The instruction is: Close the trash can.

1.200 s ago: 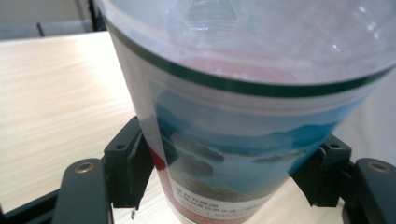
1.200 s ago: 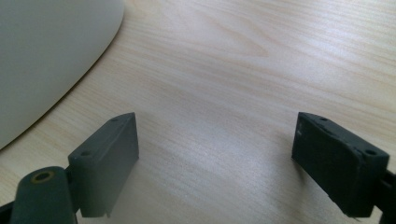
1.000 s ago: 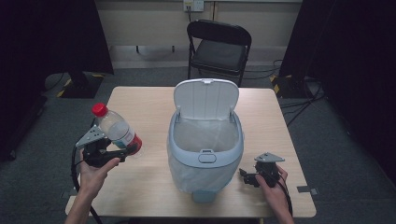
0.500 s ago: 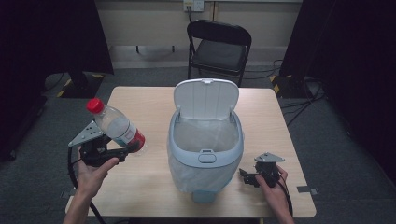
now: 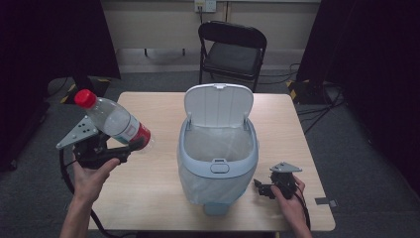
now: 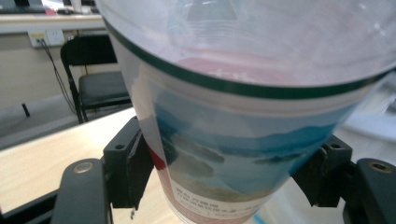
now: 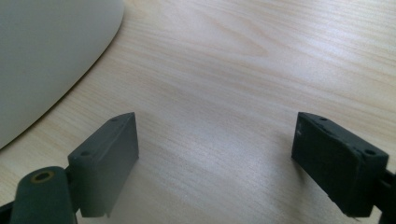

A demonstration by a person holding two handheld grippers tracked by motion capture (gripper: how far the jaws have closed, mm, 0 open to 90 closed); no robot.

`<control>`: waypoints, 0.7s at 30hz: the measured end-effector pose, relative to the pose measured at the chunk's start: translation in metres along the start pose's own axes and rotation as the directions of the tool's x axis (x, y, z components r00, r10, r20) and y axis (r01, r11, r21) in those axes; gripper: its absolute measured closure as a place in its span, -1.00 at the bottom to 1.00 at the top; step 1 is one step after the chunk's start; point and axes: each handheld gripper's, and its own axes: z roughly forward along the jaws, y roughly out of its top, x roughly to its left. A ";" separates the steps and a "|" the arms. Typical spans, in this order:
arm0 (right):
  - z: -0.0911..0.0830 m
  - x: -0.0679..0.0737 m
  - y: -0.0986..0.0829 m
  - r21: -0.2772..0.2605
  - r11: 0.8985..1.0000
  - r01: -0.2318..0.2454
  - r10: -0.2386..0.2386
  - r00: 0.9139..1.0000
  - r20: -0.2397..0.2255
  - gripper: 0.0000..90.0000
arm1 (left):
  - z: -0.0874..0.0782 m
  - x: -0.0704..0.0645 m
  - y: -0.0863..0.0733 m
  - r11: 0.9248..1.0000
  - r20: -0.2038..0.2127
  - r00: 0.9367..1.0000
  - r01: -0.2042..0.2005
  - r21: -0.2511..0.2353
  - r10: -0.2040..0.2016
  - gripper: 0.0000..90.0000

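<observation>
A clear plastic bottle (image 5: 115, 121) with a red cap and red label is held above the table's left side, cap tilted up to the left. My left gripper (image 5: 132, 145) is shut on the bottle's lower end; in the left gripper view the bottle (image 6: 243, 107) sits squeezed between both jaws. A pale blue bin (image 5: 218, 158) with a clear liner stands at the table's middle, its lid raised. My right gripper (image 5: 261, 189) rests open on the table just right of the bin's base. In the right gripper view that gripper (image 7: 215, 154) has nothing between its jaws.
The wooden table (image 5: 148, 183) has bare room to the left and right of the bin. A black folding chair (image 5: 232, 52) stands behind the far edge. Grey floor and dark curtains surround the table. The bin's wall (image 7: 46, 56) shows at upper left in the right gripper view.
My left gripper has lifted the bottle higher and drawn it slightly left and back from the bin. The right gripper has stayed put.
</observation>
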 end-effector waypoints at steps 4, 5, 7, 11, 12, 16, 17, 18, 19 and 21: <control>0.000 0.000 0.000 0.000 1.000 0.000 0.000 1.000 0.000 -0.70 | -0.003 -0.002 0.012 0.999 0.005 1.000 -0.006 -0.033 0.006 -0.34; 0.000 0.000 0.000 0.000 1.000 0.000 0.000 1.000 0.000 -0.70 | -0.004 -0.002 0.014 0.999 0.006 1.000 -0.006 -0.035 0.007 -0.34; 0.000 0.000 0.000 0.000 1.000 0.000 0.000 1.000 0.000 -0.70 | -0.004 -0.003 0.018 0.999 0.010 1.000 -0.010 -0.046 0.010 -0.34; 0.000 0.000 0.000 0.000 1.000 0.000 0.000 1.000 0.000 -0.70 | -0.003 -0.009 0.030 0.997 0.041 0.999 -0.021 -0.075 0.024 -0.34; 0.000 0.000 0.000 0.000 1.000 0.001 -0.001 1.000 0.000 -0.70 | -0.002 -0.011 0.033 0.996 0.041 0.999 -0.025 -0.081 0.028 -0.34; 0.000 0.000 0.000 0.000 1.000 0.000 0.000 1.000 0.000 -0.70 | 0.000 -0.017 0.045 0.994 0.070 0.997 -0.036 -0.104 0.044 -0.34; 0.000 0.000 0.000 0.000 1.000 0.000 0.000 1.000 0.000 -0.70 | 0.000 -0.017 0.045 0.994 0.070 0.997 -0.036 -0.104 0.044 -0.34; 0.000 0.000 0.000 0.000 1.000 0.000 0.000 1.000 0.000 -0.70 | 0.001 -0.020 0.048 0.993 0.078 0.996 -0.041 -0.113 0.050 -0.34; 0.000 0.000 0.000 0.000 1.000 0.001 -0.001 1.000 0.000 -0.70 | 0.002 -0.021 0.051 0.992 0.089 0.995 -0.043 -0.118 0.053 -0.34; 0.000 0.000 0.000 0.000 1.000 0.001 -0.001 1.000 0.000 -0.70 | 0.005 -0.026 0.058 0.990 0.110 0.992 -0.053 -0.131 0.068 -0.34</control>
